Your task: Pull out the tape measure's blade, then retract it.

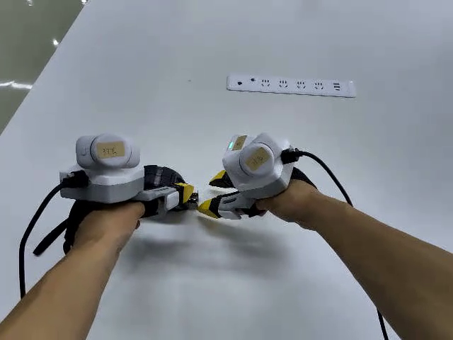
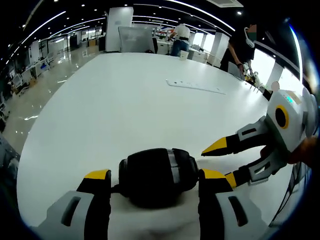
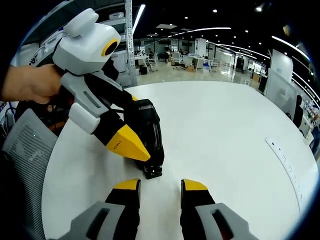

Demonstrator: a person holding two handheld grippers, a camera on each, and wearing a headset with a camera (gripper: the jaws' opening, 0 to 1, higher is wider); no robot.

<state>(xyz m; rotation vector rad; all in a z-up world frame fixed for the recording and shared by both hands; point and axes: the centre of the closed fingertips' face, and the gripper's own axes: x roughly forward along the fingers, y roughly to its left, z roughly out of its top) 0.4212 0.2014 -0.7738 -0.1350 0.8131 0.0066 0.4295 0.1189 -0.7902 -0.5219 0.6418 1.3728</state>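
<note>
A black tape measure (image 2: 156, 176) sits between the yellow-tipped jaws of my left gripper (image 2: 155, 175), which is shut on its sides. In the head view the left gripper (image 1: 177, 188) holds the tape measure (image 1: 163, 177) low over the white table (image 1: 212, 283). My right gripper (image 1: 211, 193) points at it from the right, open, its tips just short of the case. In the right gripper view the tape measure (image 3: 147, 135) has its blade tab (image 3: 152, 172) facing my right gripper (image 3: 160, 186). The tab lies just beyond the gap between the jaws, and no blade is drawn out.
A white power strip (image 1: 290, 85) lies flat at the far side of the table, well beyond both grippers. Black cables trail from both grippers toward the near edge. Behind the table, people stand at other desks (image 2: 180, 42).
</note>
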